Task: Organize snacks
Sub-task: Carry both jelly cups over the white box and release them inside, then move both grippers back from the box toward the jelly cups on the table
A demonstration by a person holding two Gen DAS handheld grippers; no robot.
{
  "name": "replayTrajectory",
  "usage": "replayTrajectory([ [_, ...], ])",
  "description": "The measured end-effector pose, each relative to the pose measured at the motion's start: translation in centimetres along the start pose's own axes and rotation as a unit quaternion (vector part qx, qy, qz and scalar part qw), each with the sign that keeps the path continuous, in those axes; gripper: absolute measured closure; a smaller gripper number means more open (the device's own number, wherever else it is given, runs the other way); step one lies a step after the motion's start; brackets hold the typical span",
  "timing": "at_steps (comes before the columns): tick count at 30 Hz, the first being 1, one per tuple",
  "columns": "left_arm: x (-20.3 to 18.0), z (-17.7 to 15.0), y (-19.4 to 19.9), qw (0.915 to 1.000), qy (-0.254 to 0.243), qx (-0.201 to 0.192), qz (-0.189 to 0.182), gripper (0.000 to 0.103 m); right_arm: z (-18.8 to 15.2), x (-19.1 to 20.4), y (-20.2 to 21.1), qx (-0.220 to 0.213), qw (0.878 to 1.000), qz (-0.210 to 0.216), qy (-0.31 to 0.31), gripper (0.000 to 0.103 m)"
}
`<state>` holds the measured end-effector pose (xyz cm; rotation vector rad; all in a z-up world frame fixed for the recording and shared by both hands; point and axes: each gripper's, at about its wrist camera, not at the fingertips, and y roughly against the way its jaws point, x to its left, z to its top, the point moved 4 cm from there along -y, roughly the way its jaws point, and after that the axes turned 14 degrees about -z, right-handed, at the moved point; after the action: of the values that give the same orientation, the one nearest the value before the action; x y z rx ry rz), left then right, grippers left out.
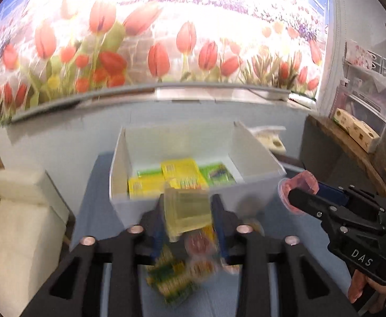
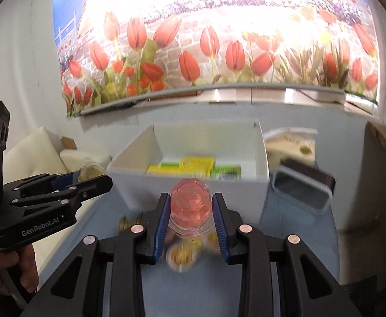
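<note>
My left gripper (image 1: 189,211) is shut on a yellow jelly cup (image 1: 189,210) and holds it above the blue table, just in front of a white box (image 1: 256,155). The box holds yellow and green snack packets (image 1: 179,175). My right gripper (image 2: 191,211) is shut on a pink jelly cup (image 2: 191,206), also in front of the white box (image 2: 140,148). In the left wrist view the right gripper (image 1: 298,198) shows at the right with the pink cup (image 1: 298,185). In the right wrist view the left gripper (image 2: 95,178) shows at the left.
Loose snacks (image 1: 177,277) lie blurred on the table below the left gripper, and more jelly cups (image 2: 181,257) below the right. A grey tray (image 2: 298,190) stands right of the box. A white sofa (image 1: 15,211) is at the left. A wooden shelf (image 1: 351,137) is at the right.
</note>
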<state>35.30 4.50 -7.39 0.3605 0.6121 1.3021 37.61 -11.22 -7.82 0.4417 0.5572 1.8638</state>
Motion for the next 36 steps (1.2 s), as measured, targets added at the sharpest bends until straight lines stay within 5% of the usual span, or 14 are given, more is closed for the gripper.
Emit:
replayTrajectory([
  [6,3.4,3.9,-6.3,0.9992,0.010,0.035,-0.016,0.069,4.3,-0.7,-6.4,0.023,1.000,-0.010,0.002,0.068],
  [15,6.2,4.5,-10.2,0.9984,0.008,0.055,-0.009,0.068,4.7,-1.3,-10.4,0.044,0.999,-0.021,0.015,0.068],
  [16,6.4,4.5,-10.7,0.9978,0.006,0.065,-0.008,0.065,4.6,-1.2,-10.9,0.049,0.998,-0.023,0.018,0.068],
  [18,6.9,4.5,-11.3,0.9972,0.002,0.075,0.007,0.027,4.2,-1.1,-12.1,0.061,0.997,-0.036,0.029,0.066],
  [19,7.0,4.5,-11.4,0.9973,-0.004,0.072,0.013,0.015,4.0,-1.2,-12.4,0.065,0.997,-0.042,0.030,0.062],
  [20,7.2,4.6,-11.3,0.9977,-0.008,0.066,0.016,0.000,4.0,-1.4,-12.7,0.065,0.996,-0.058,0.029,0.032],
  [21,7.2,4.6,-11.0,0.9979,-0.015,0.058,0.025,0.000,4.0,-1.8,-12.7,0.059,0.995,-0.078,0.026,0.004],
  [23,7.4,4.5,-10.4,0.9975,-0.025,0.054,0.037,0.000,4.3,-2.6,-11.9,0.027,0.995,-0.093,0.012,0.001],
  [36,6.5,2.8,-4.9,0.9990,-0.019,0.022,0.034,0.000,1.6,-2.8,-6.8,0.037,0.997,-0.068,-0.023,0.000],
])
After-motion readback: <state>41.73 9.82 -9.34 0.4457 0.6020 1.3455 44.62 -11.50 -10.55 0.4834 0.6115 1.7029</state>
